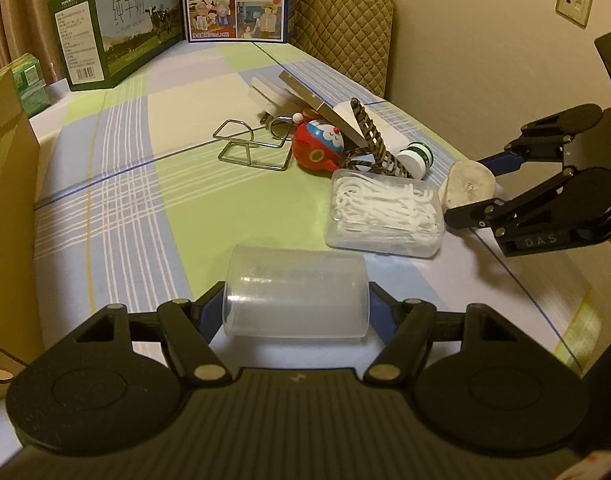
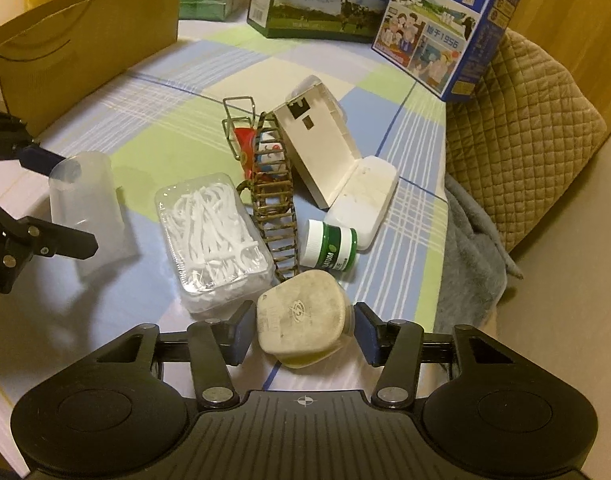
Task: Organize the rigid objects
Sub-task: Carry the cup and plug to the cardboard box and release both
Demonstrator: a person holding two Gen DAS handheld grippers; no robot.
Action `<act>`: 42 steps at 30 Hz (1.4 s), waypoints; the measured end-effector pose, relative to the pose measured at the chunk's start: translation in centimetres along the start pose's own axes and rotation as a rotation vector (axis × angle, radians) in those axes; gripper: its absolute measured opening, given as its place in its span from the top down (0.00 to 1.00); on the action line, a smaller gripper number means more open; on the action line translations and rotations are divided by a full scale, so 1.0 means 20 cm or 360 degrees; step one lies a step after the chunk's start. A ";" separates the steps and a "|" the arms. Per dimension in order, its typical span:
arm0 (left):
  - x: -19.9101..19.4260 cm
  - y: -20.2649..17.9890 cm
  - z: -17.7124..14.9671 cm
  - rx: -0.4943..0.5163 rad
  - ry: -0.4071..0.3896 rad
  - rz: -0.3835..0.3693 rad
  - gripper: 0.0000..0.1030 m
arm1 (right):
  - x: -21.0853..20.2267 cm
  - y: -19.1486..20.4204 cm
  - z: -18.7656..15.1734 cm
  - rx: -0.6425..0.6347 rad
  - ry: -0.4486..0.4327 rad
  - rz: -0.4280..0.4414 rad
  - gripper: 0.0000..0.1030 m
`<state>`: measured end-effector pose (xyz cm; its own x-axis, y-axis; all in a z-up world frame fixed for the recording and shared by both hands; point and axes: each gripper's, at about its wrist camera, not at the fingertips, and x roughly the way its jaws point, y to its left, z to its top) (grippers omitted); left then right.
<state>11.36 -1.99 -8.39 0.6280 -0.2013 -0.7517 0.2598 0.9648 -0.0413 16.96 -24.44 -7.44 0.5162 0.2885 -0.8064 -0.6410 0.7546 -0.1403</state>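
My left gripper point(image 1: 296, 306) is shut on a clear plastic cup point(image 1: 295, 294) lying on its side; the cup also shows in the right wrist view point(image 2: 85, 200). My right gripper point(image 2: 303, 334) is open around a dirty cream lidded container point(image 2: 301, 314), with a small gap at each pad; the container also shows in the left wrist view point(image 1: 467, 188). Behind lie a clear floss-pick box point(image 2: 213, 236), a green-white jar point(image 2: 331, 246), a woven ladder point(image 2: 275, 196), an open white case point(image 2: 325, 156), a red Doraemon toy point(image 1: 319, 146) and a wire stand point(image 1: 249, 148).
Everything sits on a plaid tablecloth point(image 1: 145, 168). Two milk cartons point(image 1: 117, 28) point(image 1: 237, 0) stand at the far edge. A brown paper bag point(image 2: 77, 48) stands at the left. A quilted chair point(image 2: 537, 128) is beside the table's right edge.
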 end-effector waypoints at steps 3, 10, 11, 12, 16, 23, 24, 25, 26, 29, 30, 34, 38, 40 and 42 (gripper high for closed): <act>-0.01 0.00 0.00 0.0000 -0.0009 -0.0006 0.34 | -0.02 -0.01 0.00 0.0022 -0.0001 -0.0014 0.52; -0.10 0.02 0.06 -0.0005 -0.0071 -0.0015 0.34 | -0.15 -0.01 0.07 0.0056 -0.0072 -0.0038 0.52; -0.13 0.03 0.08 -0.0006 -0.0086 -0.0013 0.34 | -0.18 -0.01 0.09 0.0059 -0.0092 -0.0032 0.52; -0.15 0.03 0.09 -0.0005 -0.0100 -0.0011 0.34 | -0.22 0.00 0.13 0.0062 -0.0124 -0.0020 0.52; -0.29 0.10 0.18 -0.0008 -0.0177 0.0016 0.34 | -0.36 0.04 0.29 0.0078 -0.0256 0.0044 0.52; -0.65 0.41 0.29 -0.0043 -0.0285 0.0166 0.34 | -0.49 0.30 0.69 0.0031 -0.0467 0.0281 0.52; -0.69 0.47 0.29 -0.0053 -0.0288 0.0199 0.34 | -0.49 0.36 0.74 0.0011 -0.0488 0.0318 0.52; -0.74 0.54 0.29 -0.0056 -0.0288 0.0242 0.34 | -0.49 0.42 0.80 -0.0019 -0.0509 0.0354 0.52; -0.78 0.61 0.29 -0.0054 -0.0283 0.0289 0.34 | -0.47 0.49 0.85 -0.0047 -0.0525 0.0388 0.52; -0.88 0.82 0.25 -0.0068 -0.0246 0.0420 0.34 | -0.42 0.67 0.99 -0.0077 -0.0550 0.0495 0.52; -0.90 0.88 0.24 -0.0073 -0.0231 0.0446 0.34 | -0.40 0.74 1.04 -0.0085 -0.0555 0.0535 0.52; -0.94 1.14 0.17 -0.0104 -0.0156 0.0536 0.34 | -0.30 0.99 1.19 -0.0192 -0.0555 0.0641 0.52; -0.93 1.29 0.09 -0.0119 -0.0100 0.0558 0.34 | -0.15 1.20 1.27 -0.0319 -0.0506 0.0664 0.52; -0.91 1.33 0.06 -0.0119 -0.0084 0.0544 0.34 | -0.07 1.27 1.28 -0.0375 -0.0472 0.0639 0.52; -0.90 1.35 0.03 -0.0105 -0.0061 0.0534 0.34 | 0.01 1.32 1.28 -0.0408 -0.0440 0.0629 0.52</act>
<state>7.56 27.59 4.44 0.6980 0.1240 -0.7053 -0.0130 0.9869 0.1606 14.76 10.59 3.51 0.3158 0.6913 -0.6499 -0.9165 0.3996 -0.0204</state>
